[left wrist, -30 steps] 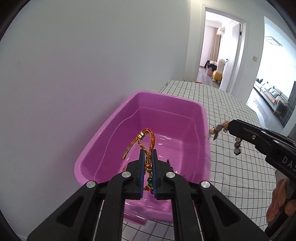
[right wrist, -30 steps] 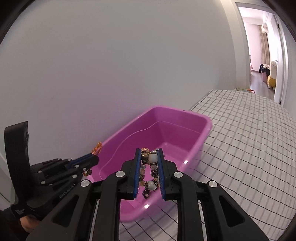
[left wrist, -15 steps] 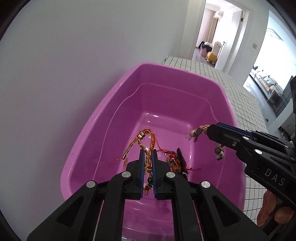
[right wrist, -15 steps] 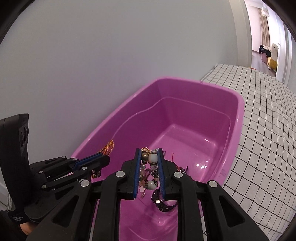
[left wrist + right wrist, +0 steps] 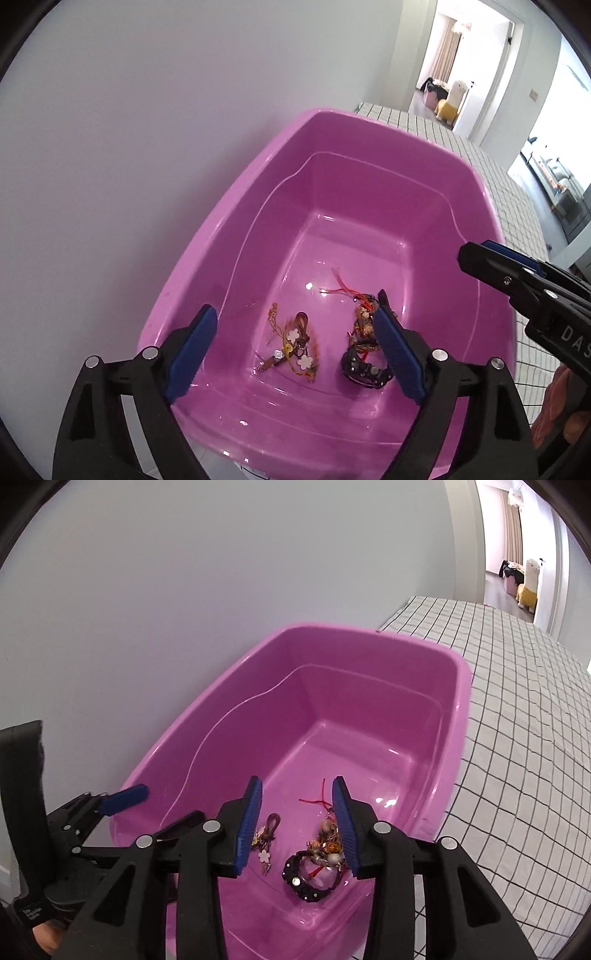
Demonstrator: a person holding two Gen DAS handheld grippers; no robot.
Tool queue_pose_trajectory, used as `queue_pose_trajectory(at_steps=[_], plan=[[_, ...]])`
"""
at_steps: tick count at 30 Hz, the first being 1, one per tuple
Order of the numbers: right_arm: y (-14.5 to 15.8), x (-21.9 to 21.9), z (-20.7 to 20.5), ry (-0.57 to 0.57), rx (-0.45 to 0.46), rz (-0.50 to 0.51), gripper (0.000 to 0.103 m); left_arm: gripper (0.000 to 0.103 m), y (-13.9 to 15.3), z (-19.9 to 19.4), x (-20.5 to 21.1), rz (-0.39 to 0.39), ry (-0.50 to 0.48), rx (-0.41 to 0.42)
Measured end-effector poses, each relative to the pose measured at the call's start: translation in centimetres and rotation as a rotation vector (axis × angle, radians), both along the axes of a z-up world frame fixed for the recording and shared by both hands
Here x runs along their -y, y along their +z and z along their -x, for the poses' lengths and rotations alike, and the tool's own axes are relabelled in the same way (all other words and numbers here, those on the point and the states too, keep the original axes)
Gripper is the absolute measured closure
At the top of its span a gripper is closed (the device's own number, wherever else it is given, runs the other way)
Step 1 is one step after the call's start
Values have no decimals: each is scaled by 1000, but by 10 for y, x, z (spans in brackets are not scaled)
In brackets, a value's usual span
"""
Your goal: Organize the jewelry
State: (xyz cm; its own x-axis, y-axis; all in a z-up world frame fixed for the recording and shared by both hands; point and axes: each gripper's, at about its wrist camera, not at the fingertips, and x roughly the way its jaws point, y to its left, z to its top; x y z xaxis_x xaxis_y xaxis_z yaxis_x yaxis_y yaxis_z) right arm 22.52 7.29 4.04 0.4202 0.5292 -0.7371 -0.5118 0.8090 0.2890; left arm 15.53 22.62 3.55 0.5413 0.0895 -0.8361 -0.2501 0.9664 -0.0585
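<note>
A pink plastic tub (image 5: 221, 229) (image 5: 458, 672) stands on the checked cloth against the wall. On its floor lie a gold braided cord with white flower charms (image 5: 295, 345) (image 5: 264, 843), a beaded bracelet with red thread (image 5: 364, 321) (image 5: 327, 843) and a black bracelet (image 5: 364, 369) (image 5: 308, 880). My left gripper (image 5: 295, 354) is open and empty above the tub's near end. My right gripper (image 5: 297, 825) is open and empty over the same jewelry; it also shows in the left wrist view (image 5: 517, 273).
The tub sits close to a plain white wall (image 5: 147, 110). White cloth with a black grid (image 5: 524, 709) covers the surface to the right. An open doorway (image 5: 454, 62) to another room is at the back right.
Both grippers have opened and let go: the gold cord fell from my left gripper and the beaded bracelet from my right. Both now lie on the tub floor. Both grippers moved over the tub.
</note>
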Motion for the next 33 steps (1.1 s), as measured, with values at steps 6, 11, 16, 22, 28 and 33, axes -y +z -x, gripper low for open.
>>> queue_pose_trajectory(at_steps=[6,11,16,22,28,33], plan=[[3,8,6,-14,-15,-10,57,8,0,5,-7,40,41,-50],[8,11,12,-21,-32,-15,51,7,5,7,-5,33,56,-77],[13,12,18,-25,-52,10,44,7,13,11,0,10,57,-77],[14,13,22,-29,-111,51,40,7,24,17,4,-16,63,-63],[17,16,28,-45,-140,103,39,7,27,19,8,-32,62,-65],[20,17,30,-61,-153,127,38,7,29,20,10,-47,60,-74]])
